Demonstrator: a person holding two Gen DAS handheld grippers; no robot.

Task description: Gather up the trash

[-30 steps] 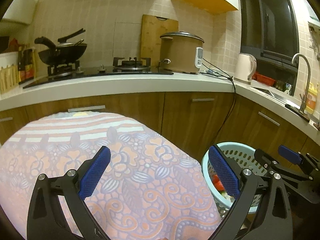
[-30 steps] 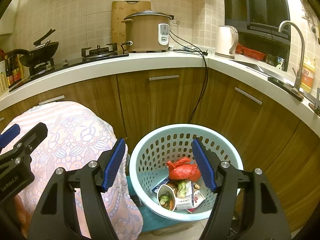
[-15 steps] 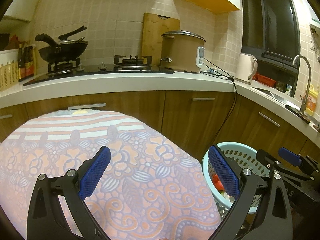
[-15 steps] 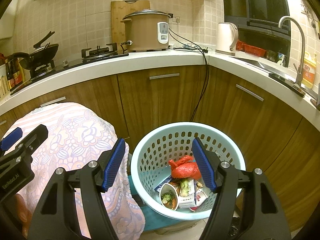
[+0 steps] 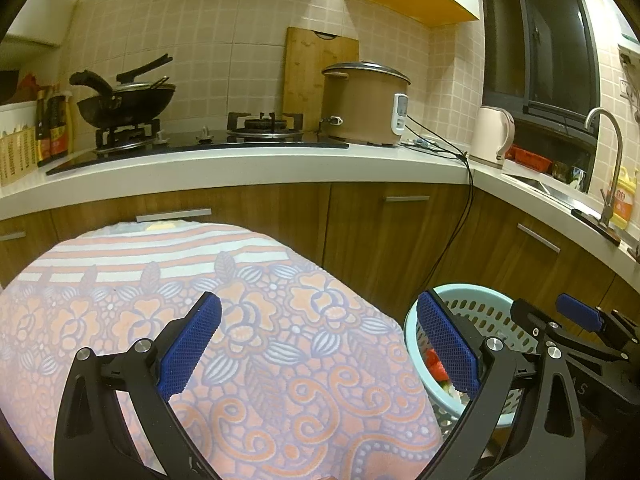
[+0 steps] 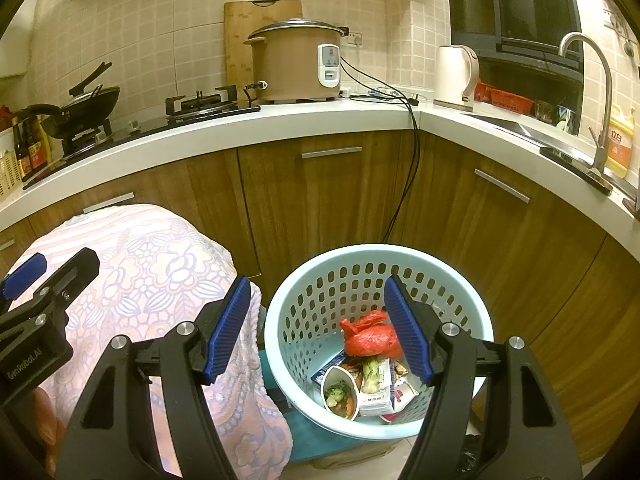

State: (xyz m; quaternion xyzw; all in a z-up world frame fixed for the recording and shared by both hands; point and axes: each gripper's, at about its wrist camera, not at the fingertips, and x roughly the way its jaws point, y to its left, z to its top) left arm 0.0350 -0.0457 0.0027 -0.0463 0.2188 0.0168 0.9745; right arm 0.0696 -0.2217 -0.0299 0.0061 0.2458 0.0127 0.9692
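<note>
Hovering above the basket (image 6: 280,320), right gripper (image 6: 318,328) nearer with jaws wide and empty, red bag (image 6: 372,338) directly below-ahead; left gripper (image 5: 318,344) likewise wide.

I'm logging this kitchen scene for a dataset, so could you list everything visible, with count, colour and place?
Perforated plastic basket: one, light blue, on the floor by the cabinets.
Crumpled plastic bag: one, red, inside the basket.
Paper cup with food scraps: one, white, inside the basket.
Floral cloth cover: one, pink, left of the basket.
Rice cooker: one, brown, on the counter.
Wooden cutting board: one, tan, against the wall tiles.
Wok: one, black, on the stove.
Electric kettle: one, cream, in the counter corner.
Tap: one, steel, at the sink.
Detergent bottle: one, yellow, beside the tap.
Left gripper: black, blue fingers, open, empty.
Right gripper: black, blue fingers, open, above the basket.
</note>
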